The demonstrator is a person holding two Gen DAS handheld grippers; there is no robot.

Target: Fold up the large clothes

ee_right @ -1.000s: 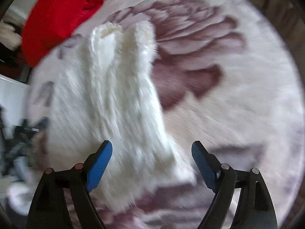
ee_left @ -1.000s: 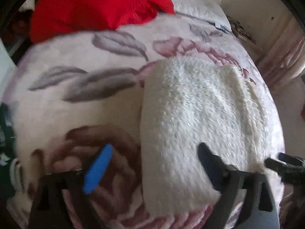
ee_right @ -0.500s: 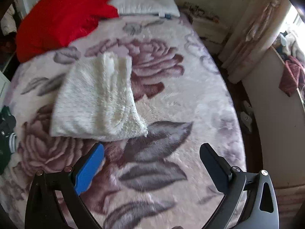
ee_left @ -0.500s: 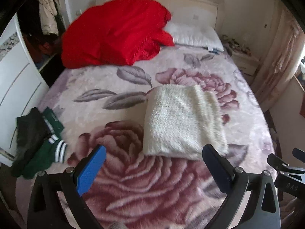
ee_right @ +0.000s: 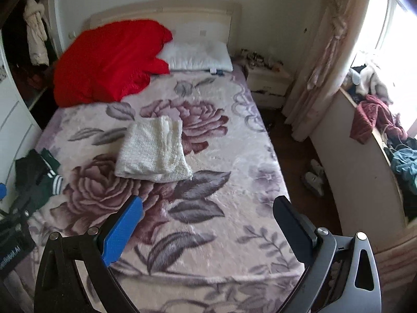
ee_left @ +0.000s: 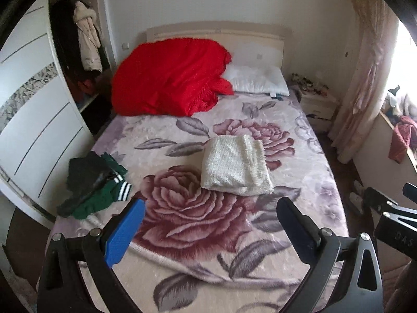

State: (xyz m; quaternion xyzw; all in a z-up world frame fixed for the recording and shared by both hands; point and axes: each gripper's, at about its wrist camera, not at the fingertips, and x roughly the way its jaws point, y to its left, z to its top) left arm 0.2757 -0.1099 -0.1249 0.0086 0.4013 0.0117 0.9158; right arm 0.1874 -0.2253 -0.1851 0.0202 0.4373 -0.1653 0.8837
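- Covering nearly the whole view is the bed (ee_left: 208, 268) with its rose-print plush blanket (ee_left: 182, 208).
- Red quilt (ee_left: 169, 78) heaped at the head end, white pillow (ee_left: 258, 80) just beside it.
- Cream fuzzy sweater (ee_left: 234, 167), folded into a neat rectangle, lies mid-bed on the blanket.
- Dark green clothes (ee_left: 91, 185) with white stripes are bunched at the bed's left edge, well apart from the sweater.
- Both tongs, left gripper (ee_left: 209, 232) and right gripper (ee_right: 207, 229), hang above the foot end, jaws spread wide, gripping nothing.
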